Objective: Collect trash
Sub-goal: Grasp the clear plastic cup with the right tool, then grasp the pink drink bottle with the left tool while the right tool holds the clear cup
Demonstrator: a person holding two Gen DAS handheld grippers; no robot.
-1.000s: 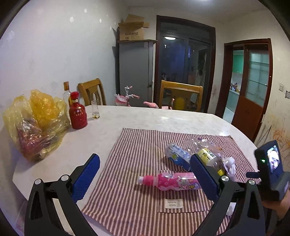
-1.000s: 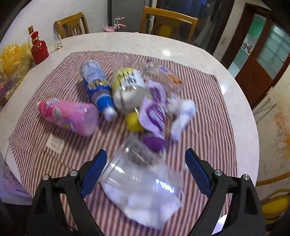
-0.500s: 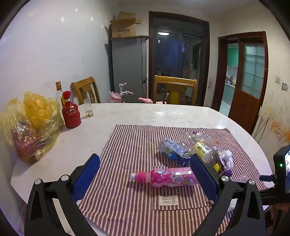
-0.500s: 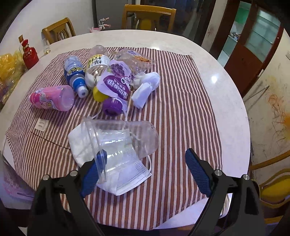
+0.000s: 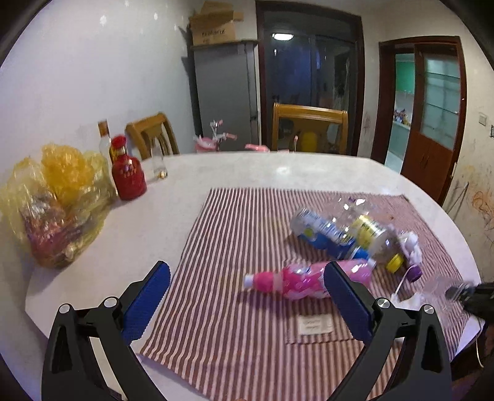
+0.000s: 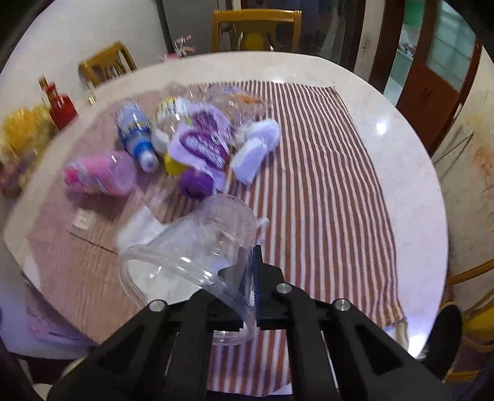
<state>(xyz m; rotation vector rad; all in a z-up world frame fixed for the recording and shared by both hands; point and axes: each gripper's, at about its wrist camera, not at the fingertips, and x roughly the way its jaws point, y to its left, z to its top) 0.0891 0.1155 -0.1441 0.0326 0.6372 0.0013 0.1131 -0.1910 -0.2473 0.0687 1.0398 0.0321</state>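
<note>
Right now your right gripper (image 6: 250,274) has its jaws pinched on the wall of the clear plastic cup (image 6: 197,246), tilted above the striped cloth (image 6: 324,172). Your left gripper (image 5: 244,296) hangs wide open, empty, near the pink bottle (image 5: 296,277).

A round white table (image 5: 234,172) carries a striped cloth (image 5: 234,246), a red bottle (image 5: 127,172), a small glass (image 5: 156,165) and a yellow plastic bag (image 5: 58,197); wooden chairs (image 5: 308,128), a grey cabinet (image 5: 225,92) with a cardboard box (image 5: 213,26) behind
</note>
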